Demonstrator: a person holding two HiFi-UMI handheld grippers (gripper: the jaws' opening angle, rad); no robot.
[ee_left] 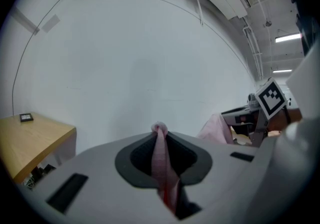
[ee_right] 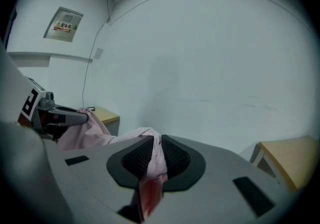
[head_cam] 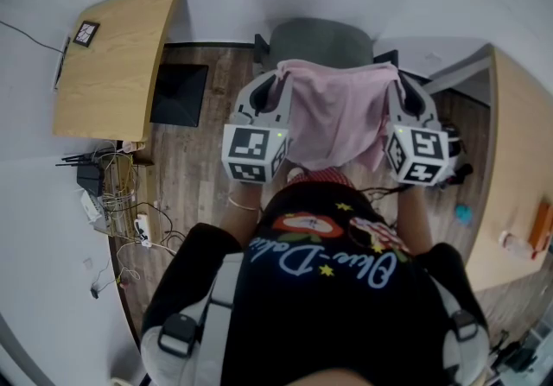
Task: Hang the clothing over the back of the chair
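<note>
Head view: the pink clothing [head_cam: 337, 117] is stretched between the left gripper [head_cam: 278, 84] and the right gripper [head_cam: 396, 82], on the near side of the grey chair [head_cam: 320, 41] – whether it touches the chair cannot be told. A wooden desk [head_cam: 121, 56] stands far left.

Left gripper view: jaws clenched on a thin fold of the clothing.

Right gripper view: jaws pinched on a bunched edge – the rest trails left

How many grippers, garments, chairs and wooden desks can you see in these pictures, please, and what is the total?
Grippers: 2 (left gripper, right gripper)
Garments: 1 (pink garment, clamped by both grippers)
Chairs: 1 (chair)
Wooden desks: 2 (left desk, right desk)
Total: 6
</note>
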